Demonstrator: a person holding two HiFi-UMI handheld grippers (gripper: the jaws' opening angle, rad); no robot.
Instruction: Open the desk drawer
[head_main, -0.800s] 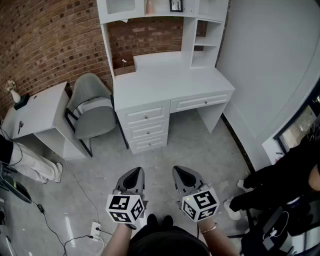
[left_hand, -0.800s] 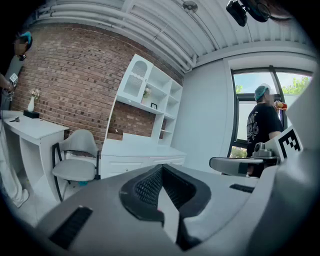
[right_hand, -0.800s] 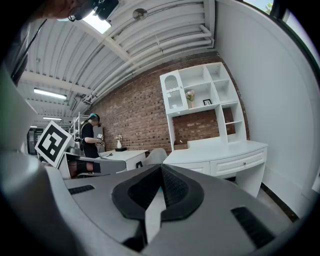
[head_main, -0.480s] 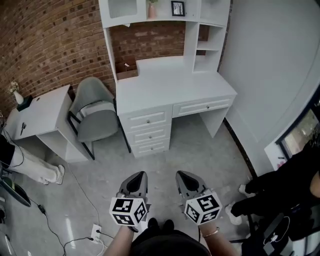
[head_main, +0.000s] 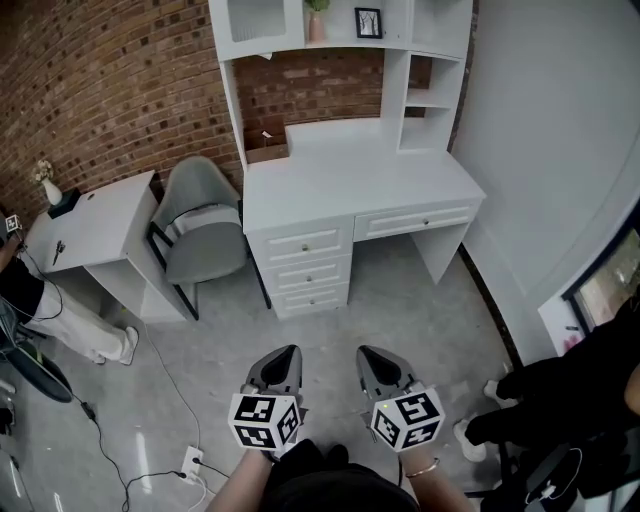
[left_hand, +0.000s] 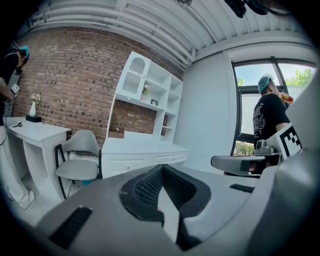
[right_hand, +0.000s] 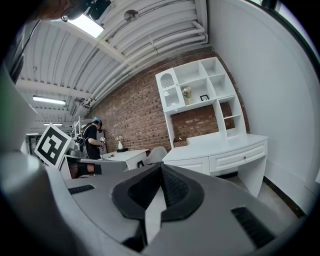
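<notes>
Plainly the task has not got past its approach step. The white desk (head_main: 360, 185) stands against the brick wall, well apart from both tools, with bare floor (head_main: 400, 300) between. All its drawers are shut: a wide drawer (head_main: 415, 222) with a small knob sits under the right part of the tabletop's front edge, and a stack of three drawers (head_main: 308, 272) fills the left pedestal below the same edge. Which one is meant cannot be told from here.

The left tongs (head_main: 287, 352) and the right tongs (head_main: 368, 352) are held low and side by side in front of the person, pointing toward the desk. Each gripper view shows its ribbed pads meeting at the tip, so both are closed and hold nothing.

The next move, as I judge it, calls for closing the distance to the front edge, spreading one pair of tongs, and bringing it level with a knob so the pads can pinch it. The knobs are small, so the aim must be careful. A grey chair (head_main: 200, 225) stands just beside the desk's left end, clear of a straight path.
</notes>
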